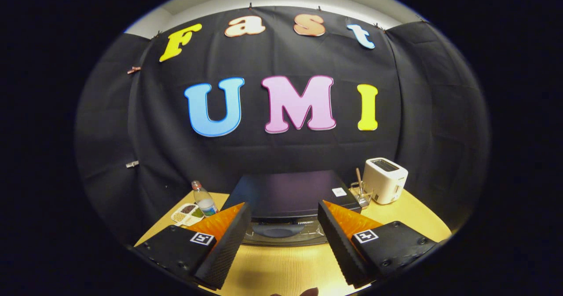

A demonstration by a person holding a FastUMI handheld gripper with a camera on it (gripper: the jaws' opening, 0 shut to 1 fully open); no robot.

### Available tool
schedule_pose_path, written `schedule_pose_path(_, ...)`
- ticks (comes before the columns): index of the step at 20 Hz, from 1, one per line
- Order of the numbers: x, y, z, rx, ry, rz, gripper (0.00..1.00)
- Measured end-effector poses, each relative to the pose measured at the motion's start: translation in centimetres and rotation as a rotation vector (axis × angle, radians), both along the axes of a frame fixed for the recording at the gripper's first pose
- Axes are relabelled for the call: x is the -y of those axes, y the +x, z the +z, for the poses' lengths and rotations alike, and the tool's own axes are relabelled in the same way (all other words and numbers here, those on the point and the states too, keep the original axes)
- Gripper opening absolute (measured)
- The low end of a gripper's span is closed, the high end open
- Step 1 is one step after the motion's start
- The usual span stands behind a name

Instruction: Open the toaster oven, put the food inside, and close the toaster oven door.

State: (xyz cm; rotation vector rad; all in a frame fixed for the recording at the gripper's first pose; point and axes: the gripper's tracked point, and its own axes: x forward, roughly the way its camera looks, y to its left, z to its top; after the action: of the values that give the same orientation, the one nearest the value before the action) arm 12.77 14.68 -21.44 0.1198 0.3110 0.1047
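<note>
1. Wooden table [286, 265] is lying bare under the hand-held gripper [281, 243], whose fingers are spread wide apart and gripping nothing, probably readied for the oven's door.
2. Just beyond the fingertips, and centred between them, the oven [288, 195] is sitting, so the gripper is looking lined up for a straight approach.
3. Its top is showing as a dark, flat, slightly glossy slab with a small white sticker [339, 192] near its right corner; the front below is showing a rounded dark part, but whether the door is open is hard to tell.
4. Left of the oven, a food tray [188, 214] and a bottle [203, 198] are waiting within reach.
5. Right of it, a rack [362, 195] and a white toaster [385, 179] are standing clear.
</note>
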Motion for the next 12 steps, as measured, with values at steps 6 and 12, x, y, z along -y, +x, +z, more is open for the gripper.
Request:
schedule_pose_path(6,-2.5,3.4,-6.2,-0.087,-0.031,0.033,0.99)
schedule_pose_path(12,-3.2,5.2,-10.1,-0.164,-0.044,0.017,0.99)
